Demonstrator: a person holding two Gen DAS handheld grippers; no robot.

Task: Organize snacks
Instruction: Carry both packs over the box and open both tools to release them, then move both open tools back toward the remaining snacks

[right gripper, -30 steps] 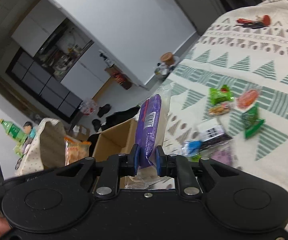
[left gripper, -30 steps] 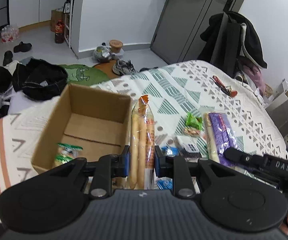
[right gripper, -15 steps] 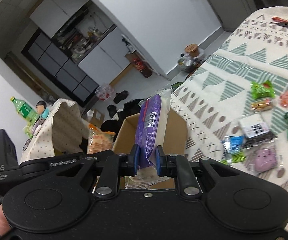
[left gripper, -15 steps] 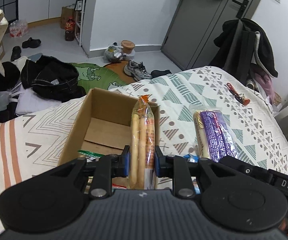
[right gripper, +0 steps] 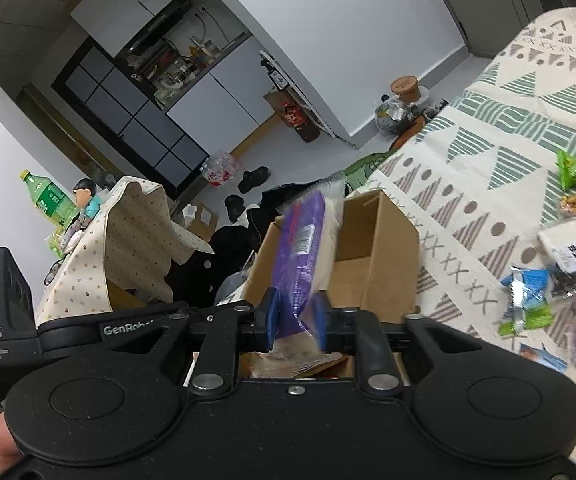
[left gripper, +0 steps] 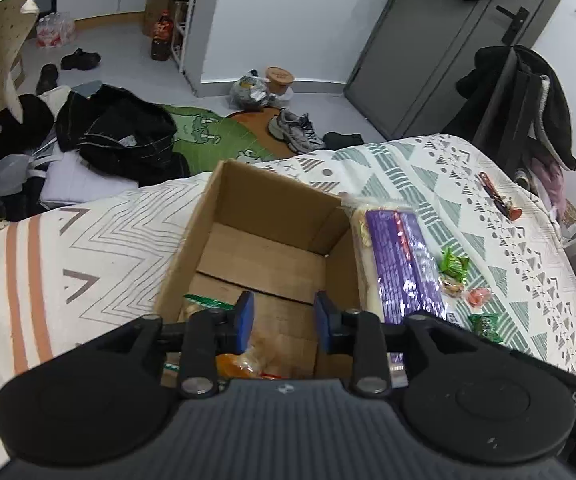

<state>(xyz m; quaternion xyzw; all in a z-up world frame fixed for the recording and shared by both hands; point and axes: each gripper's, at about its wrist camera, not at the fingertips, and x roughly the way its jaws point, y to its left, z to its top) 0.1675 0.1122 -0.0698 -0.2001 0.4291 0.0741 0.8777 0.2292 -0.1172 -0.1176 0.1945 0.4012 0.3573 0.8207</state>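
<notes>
Patterned bedspread (left gripper: 428,176), cardboard box (left gripper: 271,216) at 12 o'clock | left gripper (left gripper: 283,316): jaws just opened, nothing between, breadstick pack (left gripper: 243,360) dropped in box | right gripper (right gripper: 294,316): jaws just opening, purple snack pack (right gripper: 300,256) loose between.

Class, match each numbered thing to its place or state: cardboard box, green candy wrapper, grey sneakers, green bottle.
Things
1. cardboard box
2. green candy wrapper
3. grey sneakers
4. green bottle

Places or states
a. on the floor, near the grey door
b. beside a small doll
c. lying on the patterned blanket
d. open-topped, with a green-striped packet inside

Pairs: 1-d, 2-c, 3-a, 4-b
</notes>
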